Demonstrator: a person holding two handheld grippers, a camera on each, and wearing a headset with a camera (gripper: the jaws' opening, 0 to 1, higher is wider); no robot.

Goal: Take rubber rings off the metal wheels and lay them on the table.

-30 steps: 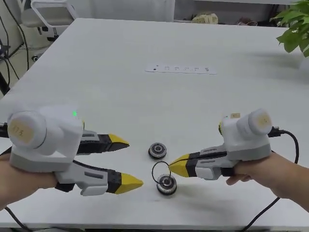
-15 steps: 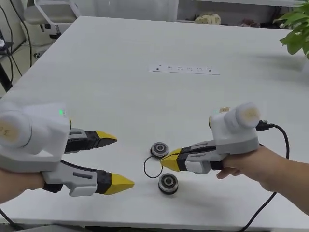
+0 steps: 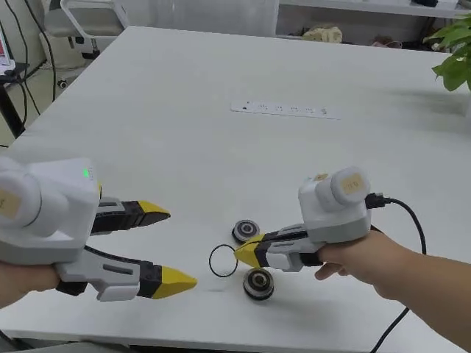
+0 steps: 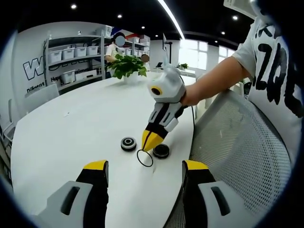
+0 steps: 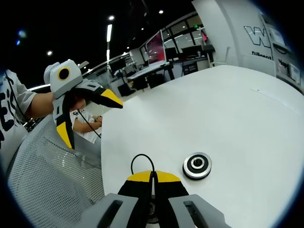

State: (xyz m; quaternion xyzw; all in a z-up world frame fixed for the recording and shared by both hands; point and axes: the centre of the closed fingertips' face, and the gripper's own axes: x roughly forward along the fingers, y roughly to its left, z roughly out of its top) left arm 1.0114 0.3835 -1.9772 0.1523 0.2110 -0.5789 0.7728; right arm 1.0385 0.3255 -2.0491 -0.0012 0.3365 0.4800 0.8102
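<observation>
- Shift of the rubber ring [image 3: 223,260] was noted: a second earlier it overlapped the nearer wheel [image 3: 258,283]; now it was seen clear to that wheel's left, apart from it and from the farther wheel [image 3: 246,231].
- The right gripper [image 3: 240,254] was found carried leftward with the ring, its yellow tips lying between the two wheels.
- Both wheels were recorded flat on the white table [image 3: 184,110], close together near the front edge; a power strip [image 3: 287,110] lay well beyond them.
- A plant [image 3: 456,59] was seen at the far right corner; shelves [image 4: 71,57] with bins and a mesh chair back [image 4: 228,142] were seen in the left gripper view.
- Right gripper: jaws pressed together, the ring pinched at its rim between the tips. Whether the ring touched the tabletop could not be told.
- Left gripper [image 3: 179,247]: jaws spread wide, nothing held or touched, kept to the left of the ring.
</observation>
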